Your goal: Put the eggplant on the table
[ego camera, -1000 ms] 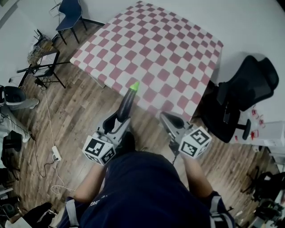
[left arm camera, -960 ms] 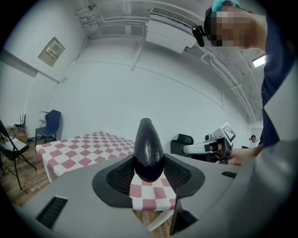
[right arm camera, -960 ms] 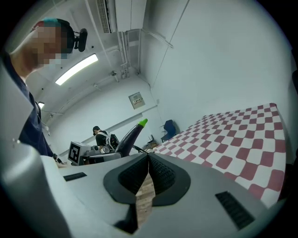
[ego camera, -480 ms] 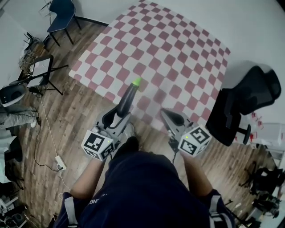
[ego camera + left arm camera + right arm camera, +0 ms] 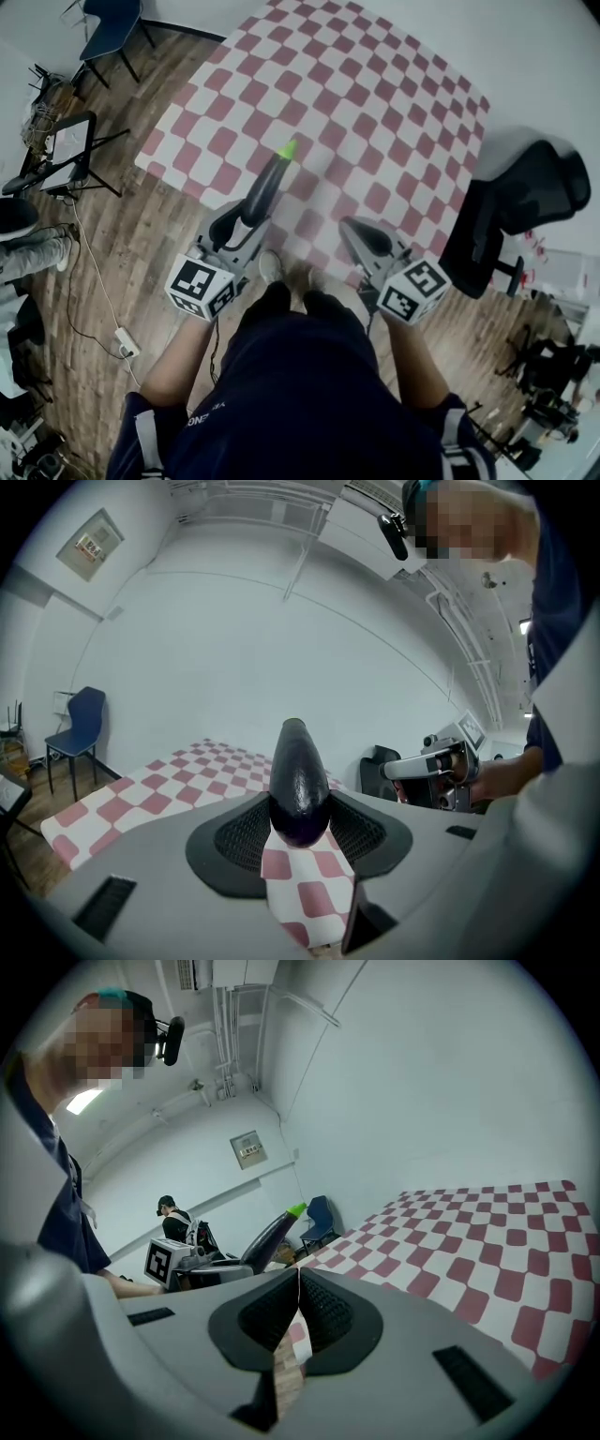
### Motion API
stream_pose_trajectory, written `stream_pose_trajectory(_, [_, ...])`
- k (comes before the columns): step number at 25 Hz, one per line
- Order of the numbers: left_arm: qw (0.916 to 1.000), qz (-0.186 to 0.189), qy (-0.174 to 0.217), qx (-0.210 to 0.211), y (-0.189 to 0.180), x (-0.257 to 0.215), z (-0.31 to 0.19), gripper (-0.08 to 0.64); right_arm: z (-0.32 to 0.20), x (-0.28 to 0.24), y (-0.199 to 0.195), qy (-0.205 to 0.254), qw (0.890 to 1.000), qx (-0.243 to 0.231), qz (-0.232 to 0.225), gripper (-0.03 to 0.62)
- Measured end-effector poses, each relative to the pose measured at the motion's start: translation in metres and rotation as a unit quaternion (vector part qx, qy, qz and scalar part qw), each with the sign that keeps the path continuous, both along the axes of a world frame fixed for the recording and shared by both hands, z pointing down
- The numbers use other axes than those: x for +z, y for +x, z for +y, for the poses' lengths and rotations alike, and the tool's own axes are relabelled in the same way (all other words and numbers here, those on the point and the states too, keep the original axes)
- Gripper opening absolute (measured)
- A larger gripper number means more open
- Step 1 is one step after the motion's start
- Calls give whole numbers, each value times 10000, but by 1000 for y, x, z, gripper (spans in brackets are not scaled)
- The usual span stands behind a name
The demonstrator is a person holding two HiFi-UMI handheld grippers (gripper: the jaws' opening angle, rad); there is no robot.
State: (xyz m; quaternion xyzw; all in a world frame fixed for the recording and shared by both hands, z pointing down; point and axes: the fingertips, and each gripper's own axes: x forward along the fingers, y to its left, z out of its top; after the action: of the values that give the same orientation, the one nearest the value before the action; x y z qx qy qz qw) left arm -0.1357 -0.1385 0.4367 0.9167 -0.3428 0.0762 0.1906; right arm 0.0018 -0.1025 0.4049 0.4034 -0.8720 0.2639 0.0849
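Left gripper jaws stand wide, clamped on the eggplant above the table near edge. Its green tip shows only outside the left gripper view. Right gripper jaws are closed and empty.

The dark eggplant is clamped between the black ribbed pads of the left gripper, with its narrow end pointed away. Behind it a table with a red and white checkered cloth is seen. A blue chair is placed at the left wall, and the right gripper is seen at the right.
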Motion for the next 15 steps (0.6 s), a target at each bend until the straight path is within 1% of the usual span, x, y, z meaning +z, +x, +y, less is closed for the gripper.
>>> stream_pose_trajectory(2, [10000,-11,-42,-7,-11,3,-21,219,-20,-1,-13,-12,10000,-27,34,17])
stream_pose_trajectory(4, [10000,-52,-48,-5,-11,7,-35,219,-33,2,-13,-2,10000,-28,11,17])
stream_pose_trajectory(9, [9995,-276,-140,-1,7,23,-55,219,-51,12,1,-22,10000,-31,-70,17])
stream_pose_trajectory(15, [9971,-682,-311,104,36,58,-93,219,-69,32,20,-258,9994,-81,-228,17])
